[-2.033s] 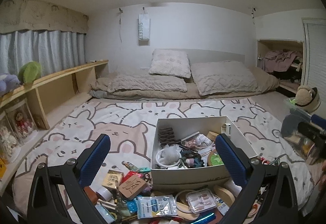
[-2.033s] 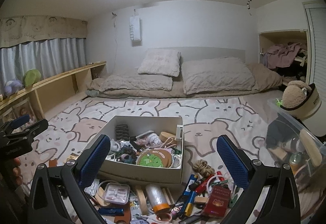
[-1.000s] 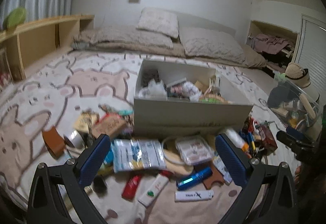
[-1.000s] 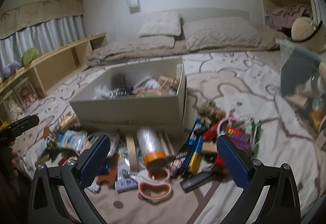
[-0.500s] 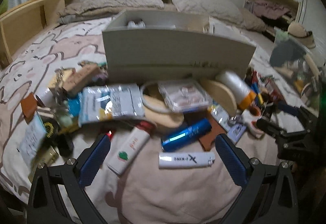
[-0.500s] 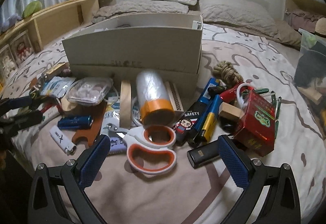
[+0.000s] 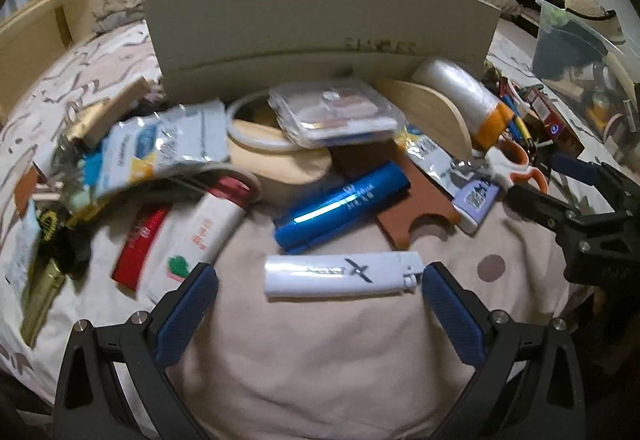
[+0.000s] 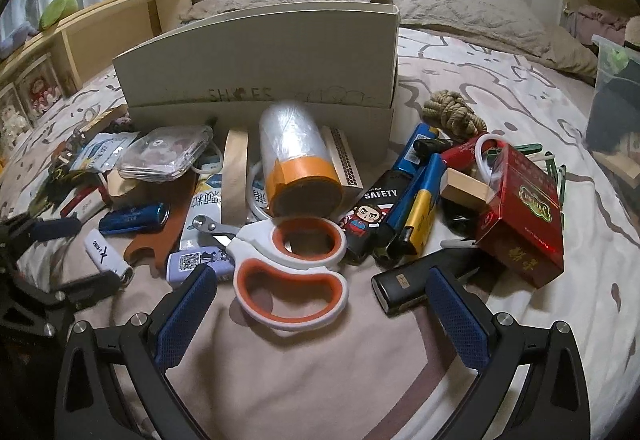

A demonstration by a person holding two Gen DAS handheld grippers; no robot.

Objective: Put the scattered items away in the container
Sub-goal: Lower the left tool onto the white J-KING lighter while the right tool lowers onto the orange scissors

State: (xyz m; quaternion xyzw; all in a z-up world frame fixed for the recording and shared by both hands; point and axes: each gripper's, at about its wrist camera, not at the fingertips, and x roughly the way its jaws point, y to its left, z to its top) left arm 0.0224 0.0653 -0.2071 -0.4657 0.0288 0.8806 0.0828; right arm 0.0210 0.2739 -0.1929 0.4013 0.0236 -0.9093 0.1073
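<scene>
A cream shoe box (image 7: 320, 24) (image 8: 260, 64) stands behind a heap of small items on the bedding. My left gripper (image 7: 318, 298) is open, its fingers straddling the near side of a white lighter (image 7: 340, 275), with a blue lighter (image 7: 344, 206) just beyond. My right gripper (image 8: 320, 298) is open, low over the white and orange scissors (image 8: 288, 260). Past them lie a plastic film roll with orange tape (image 8: 298, 164), a black lighter (image 8: 416, 282) and a red box (image 8: 524, 212). The box's contents are hidden behind its wall.
A clear lidded case (image 7: 332, 112), foil packets (image 7: 160, 148) and a white tube (image 7: 200, 236) lie left of centre. A coil of rope (image 8: 454, 116) sits right of the box. A clear bin (image 7: 580, 40) stands far right; wooden shelves (image 8: 100, 24) line the left.
Both grippers have dropped low and moved in close to the clutter. The box, seen from above before, now shows only its front wall. Both stay open.
</scene>
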